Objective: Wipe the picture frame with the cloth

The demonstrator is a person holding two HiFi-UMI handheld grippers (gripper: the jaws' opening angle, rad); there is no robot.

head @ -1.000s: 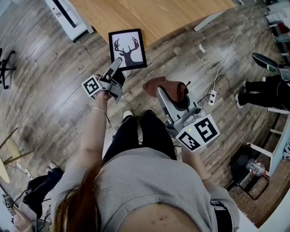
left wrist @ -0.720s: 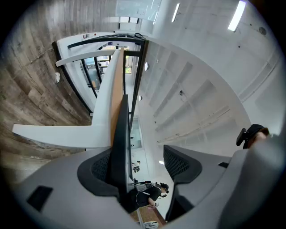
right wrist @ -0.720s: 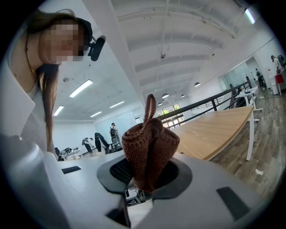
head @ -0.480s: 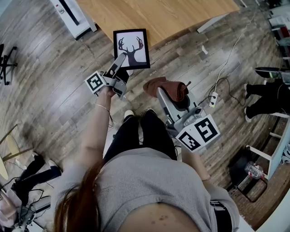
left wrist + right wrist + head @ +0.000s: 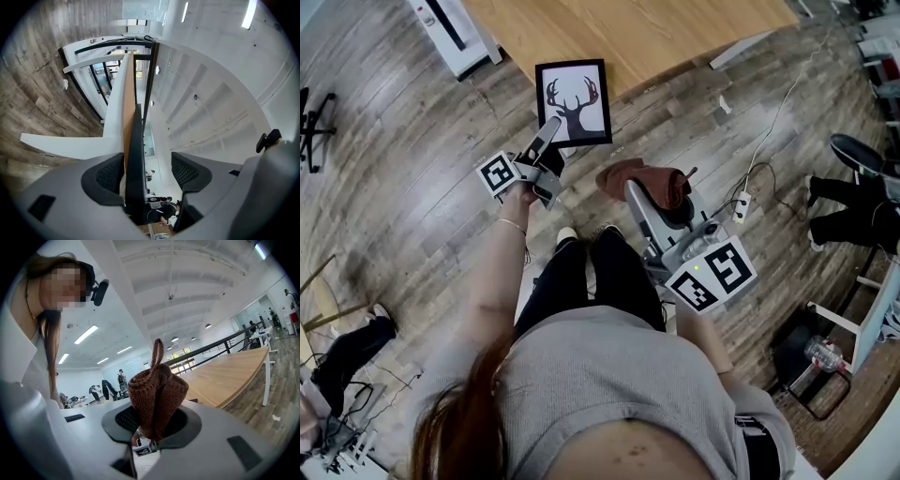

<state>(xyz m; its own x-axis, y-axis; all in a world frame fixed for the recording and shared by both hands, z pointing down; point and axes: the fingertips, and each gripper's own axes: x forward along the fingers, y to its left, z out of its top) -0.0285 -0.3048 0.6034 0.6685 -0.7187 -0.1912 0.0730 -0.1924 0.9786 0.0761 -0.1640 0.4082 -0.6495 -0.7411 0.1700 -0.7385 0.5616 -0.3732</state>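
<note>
"Where is the frame [image 5: 573, 101]?"

"In the left gripper [image 5: 548, 131]. Its fingers are clamped on the lower edge, and the rest of the frame runs out past the fingertips. It sits edge-on between them, pressed against the left finger, with a gap on the right finger's side."

"And the cloth [image 5: 157, 399]?"

"It's pinched in the right gripper [image 5: 661, 204]. It bunches up out of the closed fingers, with a loop on top."

"Is there room between them?"

"Yes. The cloth is well apart from the frame, with bare floor [image 5: 412, 169] showing below the gap. Beyond the left fingertips, the frame's far edge lines up with the table [image 5: 628, 33] edge."
</note>
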